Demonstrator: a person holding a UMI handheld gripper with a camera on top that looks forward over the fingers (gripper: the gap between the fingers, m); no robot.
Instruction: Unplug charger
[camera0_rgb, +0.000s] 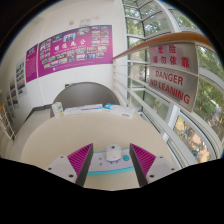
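A small white charger (113, 152) stands plugged into a white power strip (97, 166) with a teal front edge. The strip lies just ahead of and between my fingers. My gripper (112, 160) is open, its magenta pads (80, 160) either side of the charger with a gap on each side. The charger's cable is not visible.
The strip rests on a pale curved surface (50, 135). Beyond it is a white wall with pink posters (75, 47). A white and red sign reading DANGER CLEANING (172, 76) hangs to the right before tall windows (195, 120).
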